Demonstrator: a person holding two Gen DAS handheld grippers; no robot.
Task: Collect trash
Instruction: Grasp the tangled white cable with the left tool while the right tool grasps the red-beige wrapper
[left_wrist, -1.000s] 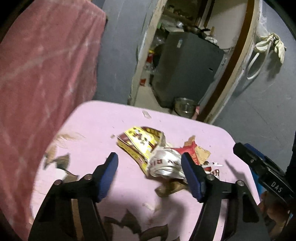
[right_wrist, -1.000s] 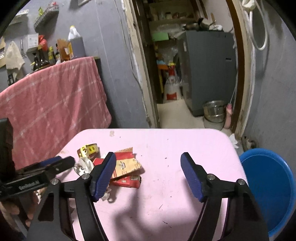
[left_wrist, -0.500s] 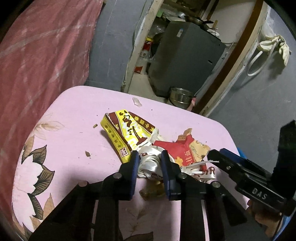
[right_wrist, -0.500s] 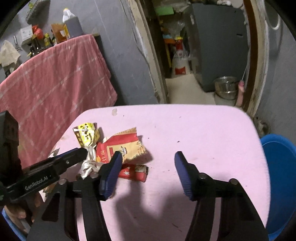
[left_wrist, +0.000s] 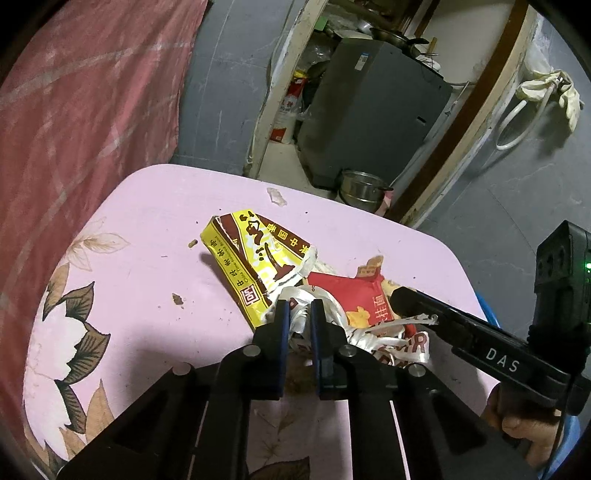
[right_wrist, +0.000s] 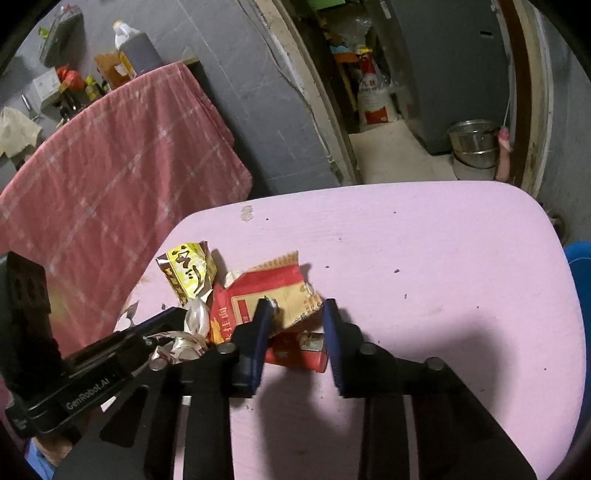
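A heap of trash lies on the pink table (left_wrist: 147, 236). It holds a yellow wrapper (left_wrist: 255, 262), a red and tan packet (left_wrist: 351, 295) and a crumpled silver-white wrapper (left_wrist: 373, 338). My left gripper (left_wrist: 298, 314) is shut on the silver-white wrapper. In the right wrist view the yellow wrapper (right_wrist: 190, 271) lies left of the red and tan packet (right_wrist: 273, 291), with a small red packet (right_wrist: 299, 352) below. My right gripper (right_wrist: 295, 314) is partly open, its fingers on either side of the red packets' edge. The left gripper's finger (right_wrist: 155, 325) shows at the left.
A red checked cloth (right_wrist: 110, 166) hangs beside the table's left side. A blue bin (right_wrist: 580, 280) stands at the table's right edge. A doorway behind shows a grey cabinet (left_wrist: 373, 107) and a steel pot (right_wrist: 474, 147). Crumbs (left_wrist: 177, 299) dot the table.
My left gripper closed from wide open onto the silver-white wrapper. My right gripper moved left and forward to the red packets and narrowed its opening.
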